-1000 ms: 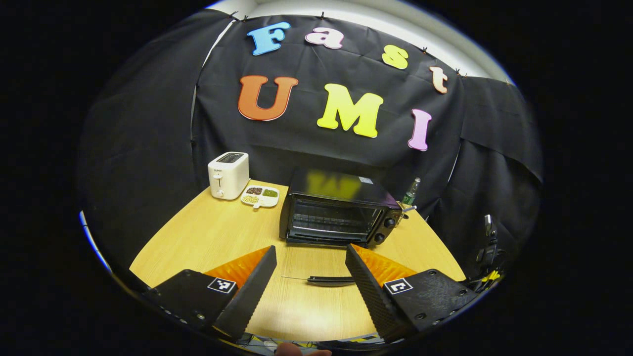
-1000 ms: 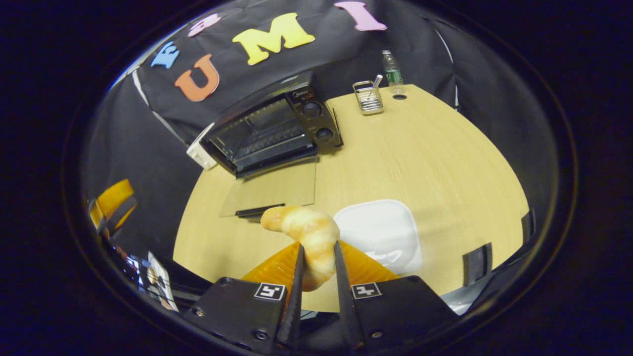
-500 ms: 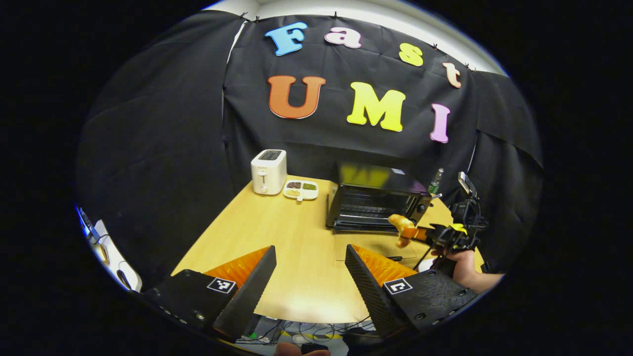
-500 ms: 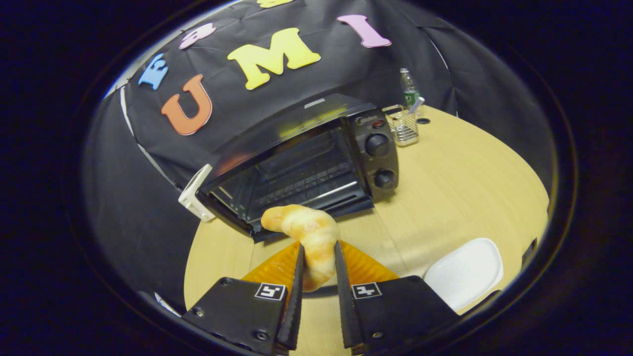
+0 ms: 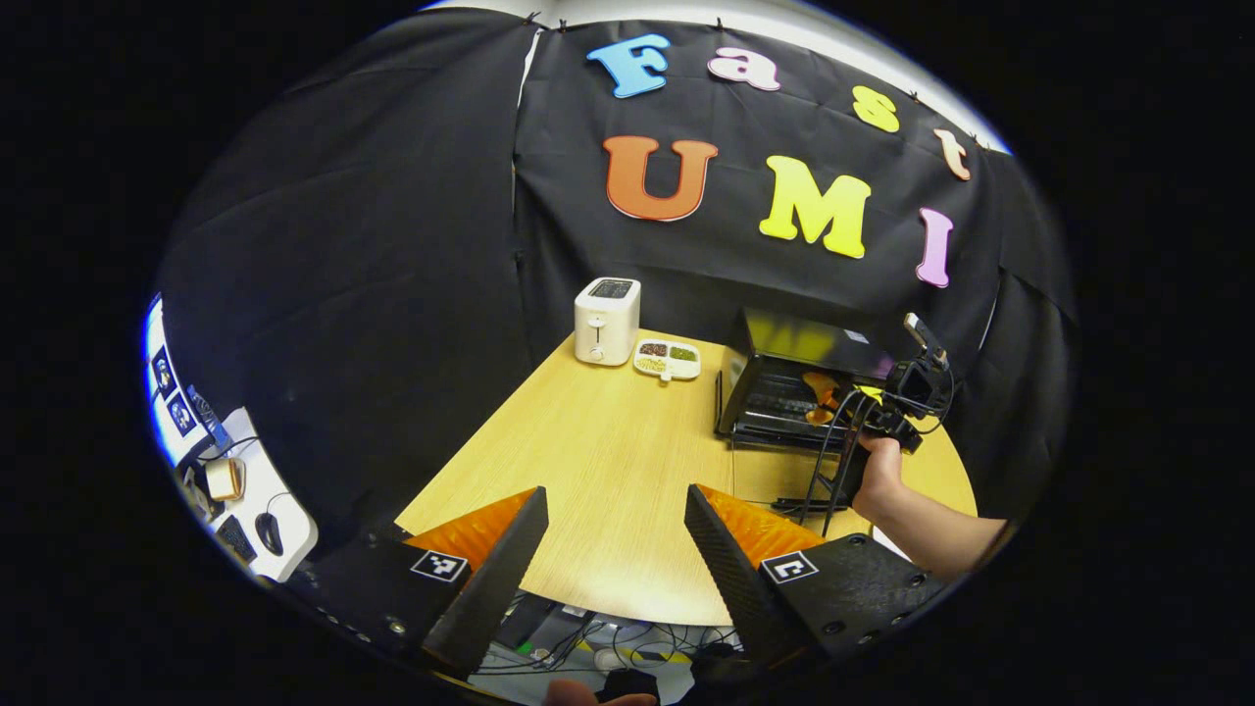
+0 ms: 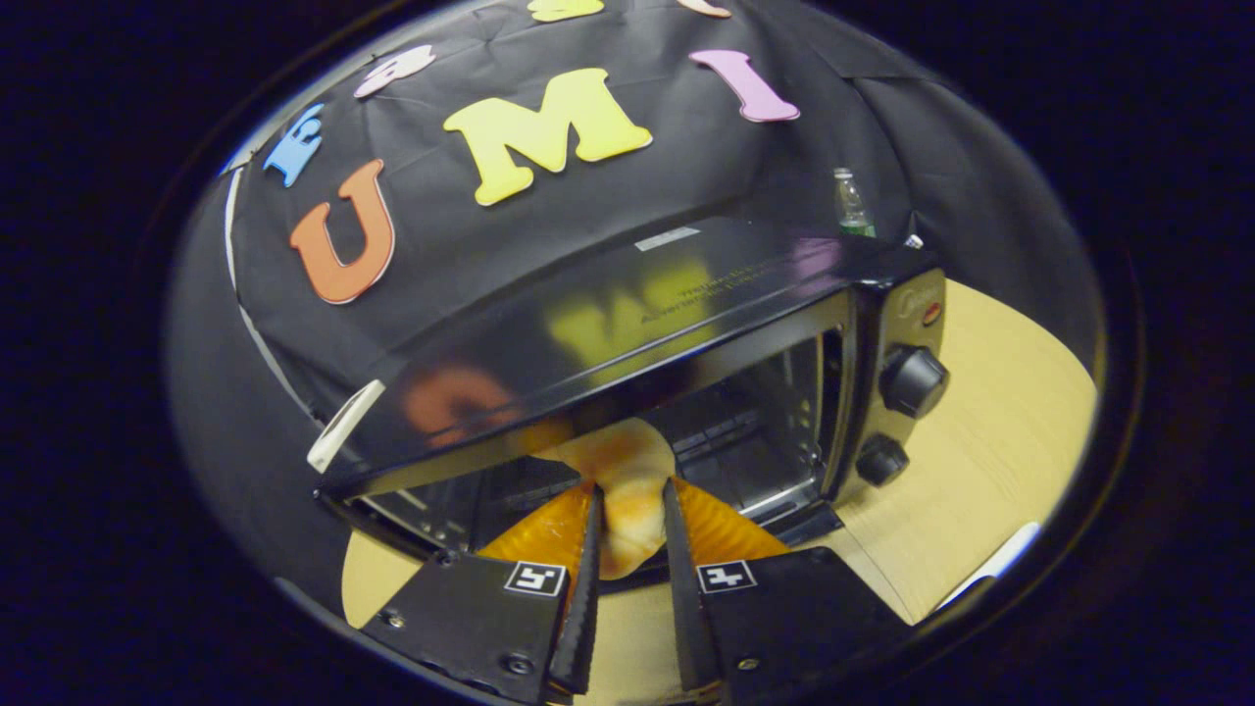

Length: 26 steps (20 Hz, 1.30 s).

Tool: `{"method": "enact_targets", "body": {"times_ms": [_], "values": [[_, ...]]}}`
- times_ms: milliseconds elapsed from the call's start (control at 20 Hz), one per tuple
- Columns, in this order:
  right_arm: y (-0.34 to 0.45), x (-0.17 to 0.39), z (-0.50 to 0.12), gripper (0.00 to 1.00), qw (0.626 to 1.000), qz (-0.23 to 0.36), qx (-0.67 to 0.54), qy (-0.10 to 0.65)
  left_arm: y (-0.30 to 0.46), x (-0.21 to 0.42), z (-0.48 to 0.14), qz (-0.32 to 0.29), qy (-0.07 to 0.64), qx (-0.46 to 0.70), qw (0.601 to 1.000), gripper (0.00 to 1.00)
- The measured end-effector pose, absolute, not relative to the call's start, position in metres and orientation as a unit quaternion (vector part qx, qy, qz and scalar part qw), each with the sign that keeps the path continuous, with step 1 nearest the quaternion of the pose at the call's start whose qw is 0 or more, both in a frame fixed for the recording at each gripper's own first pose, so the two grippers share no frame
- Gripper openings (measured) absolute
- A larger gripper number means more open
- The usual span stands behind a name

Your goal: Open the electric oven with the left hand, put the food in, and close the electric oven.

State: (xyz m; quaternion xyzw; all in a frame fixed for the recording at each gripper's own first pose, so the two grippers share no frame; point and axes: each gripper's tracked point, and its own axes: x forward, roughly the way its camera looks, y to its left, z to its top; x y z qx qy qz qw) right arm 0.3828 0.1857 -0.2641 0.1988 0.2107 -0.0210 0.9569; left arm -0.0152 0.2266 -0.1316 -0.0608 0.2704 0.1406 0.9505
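Note:
The black electric oven (image 5: 784, 378) (image 6: 637, 333) stands on the wooden table (image 5: 598, 461) with its glass door folded down flat in front; the door handle (image 5: 799, 505) lies near the table's edge. My right gripper (image 6: 627, 554) is shut on a golden croissant (image 6: 623, 476), which sits at the oven's mouth, just under the top edge. In the left gripper view that right gripper (image 5: 848, 402), held by a hand (image 5: 878, 471), reaches into the oven with the croissant (image 5: 819, 387). My left gripper (image 5: 616, 559) hangs open and holds nothing, back over the table's near edge, well left of the oven.
A white toaster (image 5: 607, 321) and a divided dish (image 5: 667, 359) of grains stand at the back left. The oven's two knobs (image 6: 912, 380) face right of the opening, a bottle (image 6: 851, 211) behind it. A white plate's rim (image 6: 1000, 569) lies right. A cluttered desk (image 5: 235, 500) stands left.
The right gripper carried the croissant from above the white plate up to the oven's open mouth. The left gripper drew back and leftward, away from the oven, still open.

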Motion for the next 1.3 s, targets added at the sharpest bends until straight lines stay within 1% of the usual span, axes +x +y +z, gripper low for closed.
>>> {"method": "enact_targets", "body": {"times_ms": [250, 400, 550, 800, 1000, 1150, 1300], "values": [[0.189, 0.411, -0.275, 0.36, 0.965, -0.022, 0.171, 0.198, 0.232, -0.014, -0.14, 0.154, 0.285, -0.062, 0.944, 0.93], [0.186, 0.412, -0.277, 0.51, 0.966, -0.024, 0.167, 0.197, 0.232, -0.011, -0.138, 0.153, 0.283, -0.062, 0.945, 0.93], [0.181, 0.394, -0.272, 0.64, 0.968, -0.024, 0.16, 0.195, 0.227, -0.003, -0.134, 0.143, 0.274, -0.067, 0.949, 0.93], [0.178, 0.344, -0.256, 0.85, 0.971, 0.003, 0.137, 0.197, 0.208, 0.008, -0.127, 0.109, 0.252, -0.064, 0.959, 0.93], [0.174, 0.288, -0.227, 0.91, 0.975, 0.023, 0.114, 0.188, 0.192, 0.011, -0.126, 0.085, 0.238, -0.064, 0.966, 0.93], [0.168, 0.239, -0.203, 0.91, 0.979, 0.04, 0.082, 0.185, 0.176, 0.017, -0.129, 0.063, 0.226, -0.048, 0.971, 0.93], [0.156, 0.195, -0.178, 0.93, 0.981, 0.051, 0.057, 0.178, 0.155, 0.025, -0.136, 0.037, 0.221, -0.055, 0.973, 0.93]]}}
